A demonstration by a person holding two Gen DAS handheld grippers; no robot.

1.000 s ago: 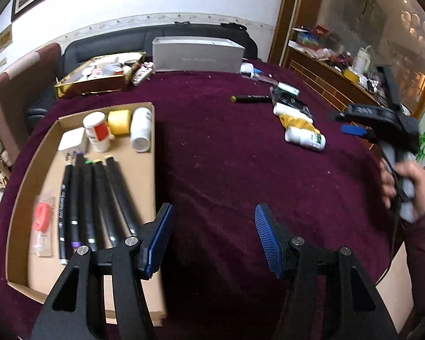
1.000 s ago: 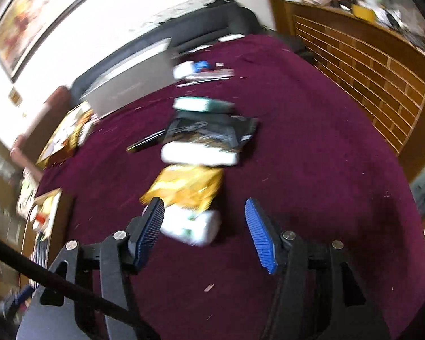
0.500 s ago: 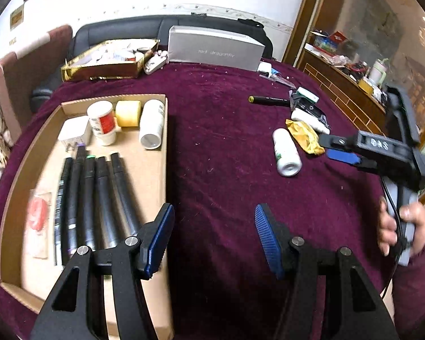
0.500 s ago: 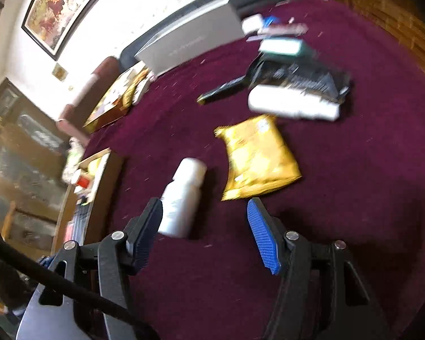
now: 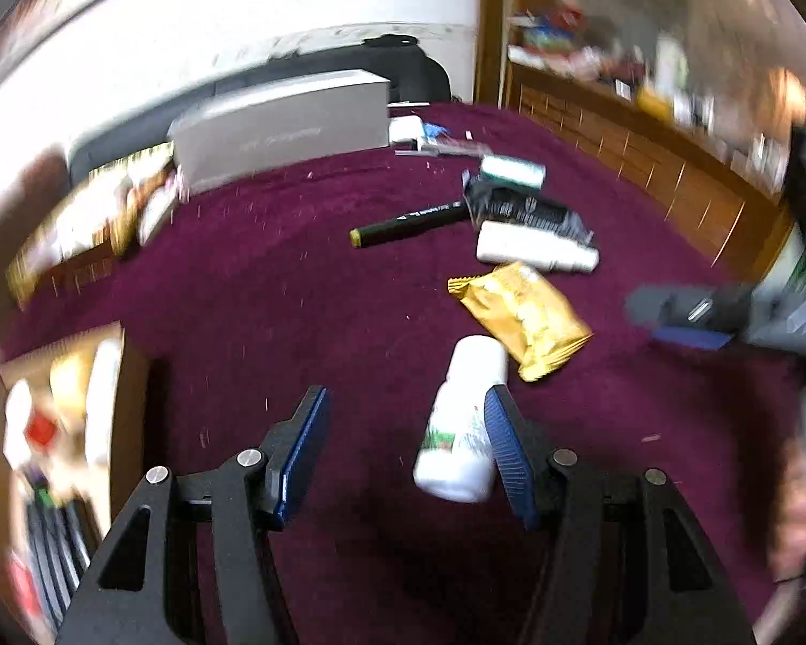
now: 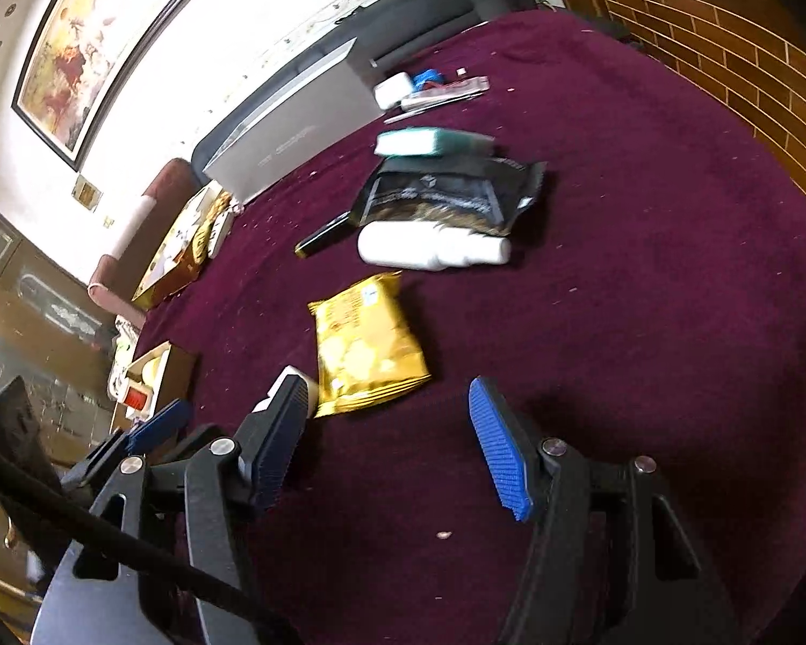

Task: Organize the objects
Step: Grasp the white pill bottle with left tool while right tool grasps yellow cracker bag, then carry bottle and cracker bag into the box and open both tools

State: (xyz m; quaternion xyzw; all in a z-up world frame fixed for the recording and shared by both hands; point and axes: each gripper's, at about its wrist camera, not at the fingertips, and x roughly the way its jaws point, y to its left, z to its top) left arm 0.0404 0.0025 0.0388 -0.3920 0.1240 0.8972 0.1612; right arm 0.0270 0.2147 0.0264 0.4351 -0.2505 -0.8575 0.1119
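Note:
A white bottle with a green label lies on the maroon tablecloth, just inside the right finger of my open left gripper. A yellow snack bag lies beyond it, also in the right wrist view. My right gripper is open and empty, close in front of the bag; the bottle's end peeks behind its left finger. A black marker, a white bottle, a black pouch and a teal box lie farther back.
A cardboard tray with bottles and markers sits at the left. A silver box and a gold box stand at the back. A wooden cabinet lines the right. The right gripper shows in the left wrist view.
My left gripper has swung right from the tray up to the green-label bottle. The right gripper pulled back; the bottle now lies left of the yellow bag.

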